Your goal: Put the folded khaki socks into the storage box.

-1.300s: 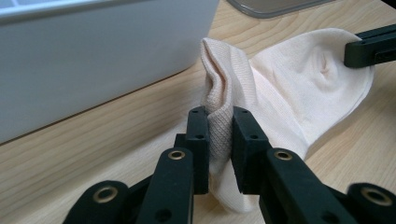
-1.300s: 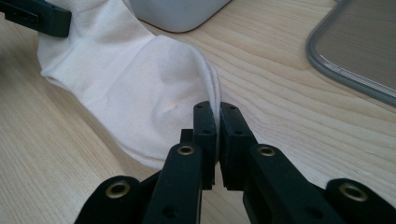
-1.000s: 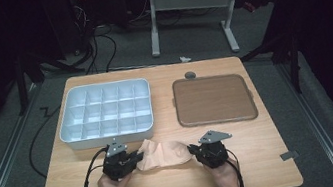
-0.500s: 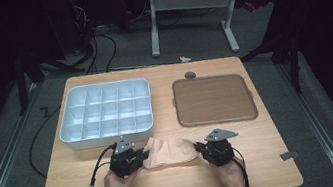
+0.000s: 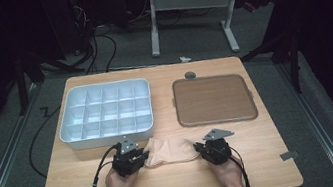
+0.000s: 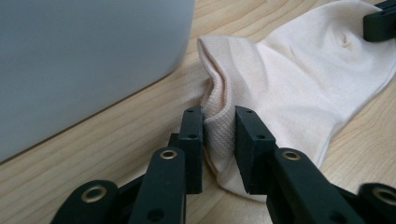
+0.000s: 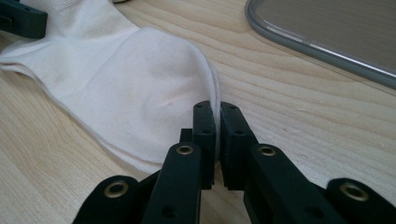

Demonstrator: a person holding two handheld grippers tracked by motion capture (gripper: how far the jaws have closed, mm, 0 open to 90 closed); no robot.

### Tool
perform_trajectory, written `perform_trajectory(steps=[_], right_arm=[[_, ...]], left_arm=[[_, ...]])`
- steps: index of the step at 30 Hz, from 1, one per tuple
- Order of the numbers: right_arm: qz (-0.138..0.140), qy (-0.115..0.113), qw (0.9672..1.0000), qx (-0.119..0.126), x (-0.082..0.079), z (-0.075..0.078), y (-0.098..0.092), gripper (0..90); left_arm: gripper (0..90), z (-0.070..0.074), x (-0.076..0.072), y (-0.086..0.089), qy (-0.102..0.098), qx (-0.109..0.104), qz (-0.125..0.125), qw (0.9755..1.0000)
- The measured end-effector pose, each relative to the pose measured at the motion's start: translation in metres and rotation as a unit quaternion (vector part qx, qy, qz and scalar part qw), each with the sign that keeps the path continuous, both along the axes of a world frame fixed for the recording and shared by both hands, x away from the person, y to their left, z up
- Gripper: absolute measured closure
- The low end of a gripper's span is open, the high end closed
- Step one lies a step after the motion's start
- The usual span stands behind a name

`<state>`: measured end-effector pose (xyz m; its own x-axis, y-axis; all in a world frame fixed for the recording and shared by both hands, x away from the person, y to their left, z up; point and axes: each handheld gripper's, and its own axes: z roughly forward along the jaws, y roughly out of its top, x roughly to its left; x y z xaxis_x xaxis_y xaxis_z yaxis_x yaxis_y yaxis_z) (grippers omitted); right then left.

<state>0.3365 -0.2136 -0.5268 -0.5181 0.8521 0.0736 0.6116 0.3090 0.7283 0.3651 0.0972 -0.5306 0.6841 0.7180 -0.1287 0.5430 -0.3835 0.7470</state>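
**Sock stretched between my two grippers at the table's near edge**

Sock (image 5: 171, 151): a soft, light, pale knit with no stiffness, lying low in the centre of the high view on the wooden table (image 5: 266, 158). I judge it will sag and fold wherever I let go, so the ends are the places to hold.

My left gripper (image 6: 219, 135) has the ribbed cuff between its jaws, which have just been easing apart; the pads look to be touching the bunched fabric. My right gripper (image 7: 218, 135) is clenched tight on the opposite edge.

The compartment tray (image 5: 107, 114) sits just above my left gripper, its wall close by. The brown lidded tray (image 5: 213, 98) lies upper right, apart from the sock. Bare wood runs between them and along the bottom of the frame.
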Motion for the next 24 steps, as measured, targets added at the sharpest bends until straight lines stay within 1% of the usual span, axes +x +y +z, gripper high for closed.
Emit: perform_trajectory(steps=[3,7,12,14,16,19,21,22,24], right_arm=[[-0.002,0.002,1.0000,0.007,0.000,-0.002,-0.001,85.5],[-0.001,0.001,1.0000,0.006,0.000,-0.002,-0.002,83.3],[-0.008,0.000,1.0000,0.005,0.000,-0.002,-0.002,76.4],[-0.010,-0.012,0.9998,-0.009,-0.003,0.000,0.000,72.3],[-0.011,-0.013,0.9999,-0.001,-0.004,0.002,0.000,69.8],[-0.021,-0.023,0.9995,0.008,-0.006,0.009,-0.002,67.4],[-0.025,-0.039,0.9988,0.016,-0.010,0.015,-0.003,67.4],[-0.026,-0.047,0.9983,0.024,-0.012,0.019,-0.002,67.7],[-0.021,-0.065,0.9972,0.030,-0.017,0.026,0.001,69.3]], left_arm=[[72.5,-0.002,0.000,0.000,-0.001,0.000,0.004,1.0000],[69.6,-0.002,0.000,-0.001,-0.004,0.002,0.009,0.9999],[58.9,-0.001,0.001,0.001,0.001,0.001,0.016,0.9999],[55.0,-0.001,0.002,0.002,0.000,0.001,0.019,0.9998],[52.8,0.000,0.002,0.004,-0.003,-0.002,0.022,0.9998],[50.9,0.002,0.002,0.006,-0.006,-0.006,0.028,0.9996],[50.7,0.002,0.002,0.007,-0.005,-0.008,0.031,0.9995],[50.7,0.002,0.001,0.008,-0.005,-0.009,0.032,0.9994],[50.8,0.001,0.001,0.009,-0.004,-0.011,0.033,0.9994]])
